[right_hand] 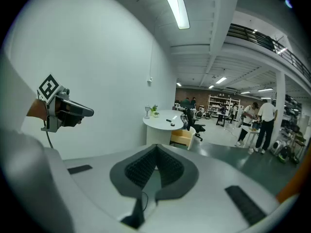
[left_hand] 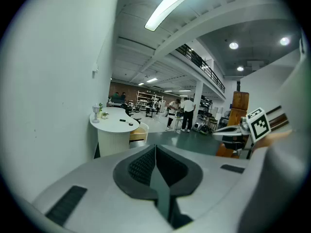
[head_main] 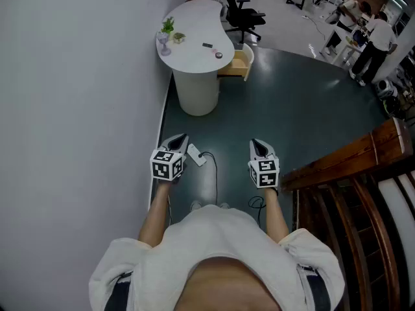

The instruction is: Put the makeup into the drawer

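Far ahead stands a white curved table (head_main: 194, 67) against the wall. On its top lie a small black stick (head_main: 207, 45) and a small round compact (head_main: 219, 55). An open wooden drawer (head_main: 238, 64) juts from the table's right side. My left gripper (head_main: 176, 141) and right gripper (head_main: 258, 146) are held side by side over the dark green floor, well short of the table, both shut with nothing in them. The left gripper view shows its pads (left_hand: 146, 164) pressed together, with the table (left_hand: 116, 125) beyond. In the right gripper view, the pads (right_hand: 167, 166) meet below the table (right_hand: 163, 122) and drawer (right_hand: 182, 137).
A plant (head_main: 168, 26) and a glass (head_main: 163, 44) stand at the table's left end. A black office chair (head_main: 243, 15) is behind the table. A wooden stair rail (head_main: 350, 161) runs at my right, a white wall at my left. People (head_main: 376, 37) stand far right. A cable (head_main: 211, 167) lies on the floor.
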A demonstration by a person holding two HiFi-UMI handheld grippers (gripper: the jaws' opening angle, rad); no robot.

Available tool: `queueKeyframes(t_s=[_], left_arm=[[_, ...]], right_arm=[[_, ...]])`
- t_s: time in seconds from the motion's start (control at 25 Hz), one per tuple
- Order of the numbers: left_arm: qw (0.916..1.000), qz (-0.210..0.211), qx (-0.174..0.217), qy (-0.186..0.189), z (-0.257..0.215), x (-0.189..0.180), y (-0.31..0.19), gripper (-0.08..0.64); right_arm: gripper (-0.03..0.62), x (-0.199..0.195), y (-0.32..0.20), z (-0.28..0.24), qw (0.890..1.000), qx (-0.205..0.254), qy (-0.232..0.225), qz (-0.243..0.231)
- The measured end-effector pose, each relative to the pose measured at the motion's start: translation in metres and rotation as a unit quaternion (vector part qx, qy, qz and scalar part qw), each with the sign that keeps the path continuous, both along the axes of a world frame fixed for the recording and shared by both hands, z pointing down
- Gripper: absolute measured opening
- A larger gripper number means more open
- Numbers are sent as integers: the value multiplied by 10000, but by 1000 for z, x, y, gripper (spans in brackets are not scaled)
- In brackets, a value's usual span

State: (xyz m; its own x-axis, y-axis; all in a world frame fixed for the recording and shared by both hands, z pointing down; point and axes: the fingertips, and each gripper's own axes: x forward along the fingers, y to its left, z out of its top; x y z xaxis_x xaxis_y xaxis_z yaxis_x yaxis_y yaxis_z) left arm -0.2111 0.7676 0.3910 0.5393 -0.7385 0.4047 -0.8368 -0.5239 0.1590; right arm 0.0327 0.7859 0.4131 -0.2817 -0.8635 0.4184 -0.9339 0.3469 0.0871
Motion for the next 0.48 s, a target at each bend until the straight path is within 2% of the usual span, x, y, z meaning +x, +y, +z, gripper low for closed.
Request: queueKeyframes(t_s=[0.32,0.48], left_arm=[[10000,7,-44,27,2,6,3,14],[10000,-11,-81,23,3,10,3,14]], right_arm=[[-3,4,3,3,10000,-60,1,-22],[5,3,2,-1,9995,76,-272,-105]])
